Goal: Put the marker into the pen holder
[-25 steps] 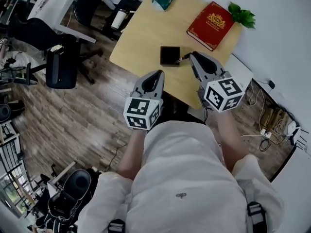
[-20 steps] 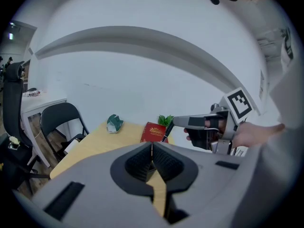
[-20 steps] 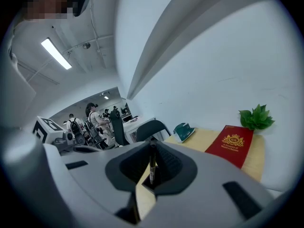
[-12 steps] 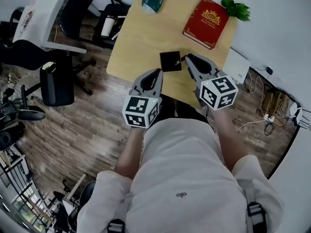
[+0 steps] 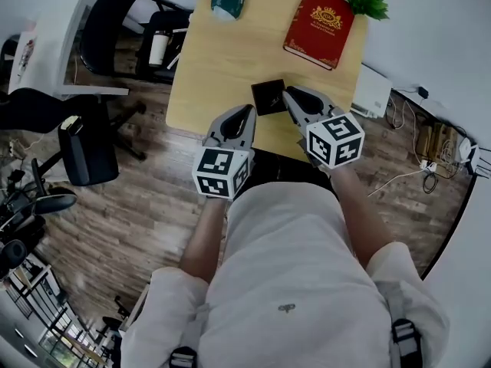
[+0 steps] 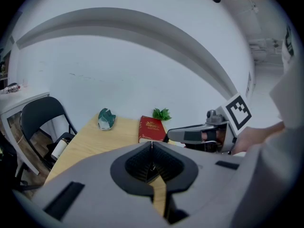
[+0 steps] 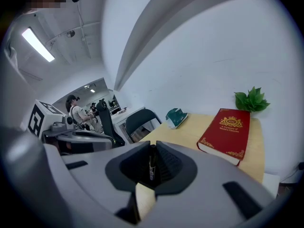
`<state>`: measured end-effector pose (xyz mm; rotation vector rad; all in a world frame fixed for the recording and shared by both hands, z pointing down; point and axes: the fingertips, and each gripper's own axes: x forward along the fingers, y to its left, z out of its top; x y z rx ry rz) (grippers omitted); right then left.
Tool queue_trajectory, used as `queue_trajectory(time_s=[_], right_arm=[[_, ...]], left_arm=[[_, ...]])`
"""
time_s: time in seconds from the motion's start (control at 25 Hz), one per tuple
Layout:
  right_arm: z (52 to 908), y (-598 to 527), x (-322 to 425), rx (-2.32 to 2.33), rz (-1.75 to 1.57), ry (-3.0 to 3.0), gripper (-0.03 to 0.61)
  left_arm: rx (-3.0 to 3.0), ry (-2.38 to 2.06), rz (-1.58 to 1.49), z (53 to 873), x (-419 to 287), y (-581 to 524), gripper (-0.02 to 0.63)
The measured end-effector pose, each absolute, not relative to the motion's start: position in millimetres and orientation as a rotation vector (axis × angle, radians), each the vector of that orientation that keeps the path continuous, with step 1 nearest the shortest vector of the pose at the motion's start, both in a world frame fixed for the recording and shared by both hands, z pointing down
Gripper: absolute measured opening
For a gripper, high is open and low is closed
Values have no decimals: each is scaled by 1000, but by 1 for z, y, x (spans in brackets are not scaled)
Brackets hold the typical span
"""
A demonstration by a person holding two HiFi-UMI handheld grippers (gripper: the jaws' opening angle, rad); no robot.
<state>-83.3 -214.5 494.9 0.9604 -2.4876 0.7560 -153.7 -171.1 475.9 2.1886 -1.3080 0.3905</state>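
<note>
Right gripper (image 5: 285, 92) nearer pen holder (image 5: 268, 96); gripped marker (image 7: 151, 164) clear only in its view.

White walls (image 6: 118, 70), wood-plank floor (image 5: 138, 205), black office chairs (image 5: 80, 148), light wooden table (image 5: 222, 67).

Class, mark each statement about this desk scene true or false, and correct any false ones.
1. The right gripper is shut on the marker. True.
2. The left gripper grips the red book. False: its jaws are shut on nothing; the book lies on the table.
3. The black pen holder stands on the table. True.
4. The plant sits on the floor. False: it is at the table's edge, by the book's far corner.
</note>
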Motion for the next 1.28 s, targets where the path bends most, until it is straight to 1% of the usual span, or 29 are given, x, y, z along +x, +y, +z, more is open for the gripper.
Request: queue_trajectory(time_s=[0.68,1.28], right_arm=[[548,-213,-100,920,853,-2374,35],[572,-208,-103,887,875,-2318,37]], left_arm=[[2173,-1267,397,489,-160,-181,9],[2182,-1245,403,492,-152,-186,9]])
